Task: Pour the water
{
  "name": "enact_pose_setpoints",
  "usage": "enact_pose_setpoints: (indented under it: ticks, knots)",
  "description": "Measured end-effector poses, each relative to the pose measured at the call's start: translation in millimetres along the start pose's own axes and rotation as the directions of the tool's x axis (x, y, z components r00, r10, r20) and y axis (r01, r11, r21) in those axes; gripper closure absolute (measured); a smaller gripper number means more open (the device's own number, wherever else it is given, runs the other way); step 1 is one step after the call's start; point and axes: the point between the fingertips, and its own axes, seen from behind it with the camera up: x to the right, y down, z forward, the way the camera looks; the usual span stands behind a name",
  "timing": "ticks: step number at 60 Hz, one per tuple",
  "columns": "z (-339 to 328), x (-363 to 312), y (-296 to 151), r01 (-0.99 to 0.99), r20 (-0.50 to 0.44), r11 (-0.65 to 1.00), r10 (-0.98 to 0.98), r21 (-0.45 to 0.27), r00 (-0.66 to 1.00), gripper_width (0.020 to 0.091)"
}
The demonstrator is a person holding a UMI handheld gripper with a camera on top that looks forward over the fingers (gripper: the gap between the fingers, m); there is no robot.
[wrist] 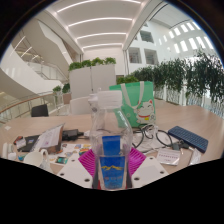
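Fingers (pixel 112 172) clenched on upright bottle (pixel 109 140) (long axis vertical, cap upward).

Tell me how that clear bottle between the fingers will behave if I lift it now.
The clear plastic bottle looks thin-walled, so it may flex under the gripper. It stands tall and narrow, so it probably tips easily. Its smooth wall could slip between the fingers.

Clear plastic water bottle (pixel 108 135) standing upright between the gripper (pixel 112 168) fingers, both pink pads (pixel 90 163) pressing on its lower body. Blue label wrapping the lower part, touching the pads. Neck and cap rising above the fingers, appearing closed. Water level inside: cannot tell.
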Motion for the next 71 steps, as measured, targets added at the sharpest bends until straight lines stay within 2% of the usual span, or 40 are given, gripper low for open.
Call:
enact_pose_setpoints:
  ticks: [1,7,9,18,24,28,31,33,35,46,54,61,71]
  knots:
    - [-8.7,8.1,-12.5,-0.001,0.006,1.000,0.001,-0.009,1.000,0.0725]
    - [-5.1,1.9,10.9,-0.004,0.065,1.000,0.006,-0.026,0.998,0.0716]
    - [-13.8,1.6,4.1,0.018,0.075,1.000,-0.019,0.013,0.997,0.0716]
    - [-12.8,-3.3,7.5,0.070,0.103,0.997,-0.073,0.034,0.992,0.0700]
    - [-10.5,-4.3,6.9,0.084,0.134,0.996,-0.084,0.007,0.987,0.0601]
    - [-12.5,-3.6,20.6,0.123,0.150,0.989,-0.110,-0.078,0.983,0.0531]
    - [-18.5,-1.4,29.8,0.146,0.158,0.979,-0.123,-0.142,0.980,0.0399]
    - [-26.0,-1.4,32.2,0.144,0.170,0.978,-0.118,-0.150,0.978,0.0299]
    - [-37.0,-2.6,28.4,0.131,0.180,0.979,-0.103,-0.154,0.978,0.0251]
    - [-110.8,3.2,7.9,0.108,0.158,0.980,-0.082,-0.167,0.984,0.0265]
    - [-191.8,6.8,-11.0,0.100,0.099,0.984,-0.086,-0.147,0.991,0.0265]
    - [-274.4,-10.7,-11.9,0.082,0.103,0.981,-0.064,-0.174,0.993,0.0267]
    - [-380.0,-35.0,-21.8,0.110,0.101,0.982,-0.095,-0.152,0.990,0.0263]
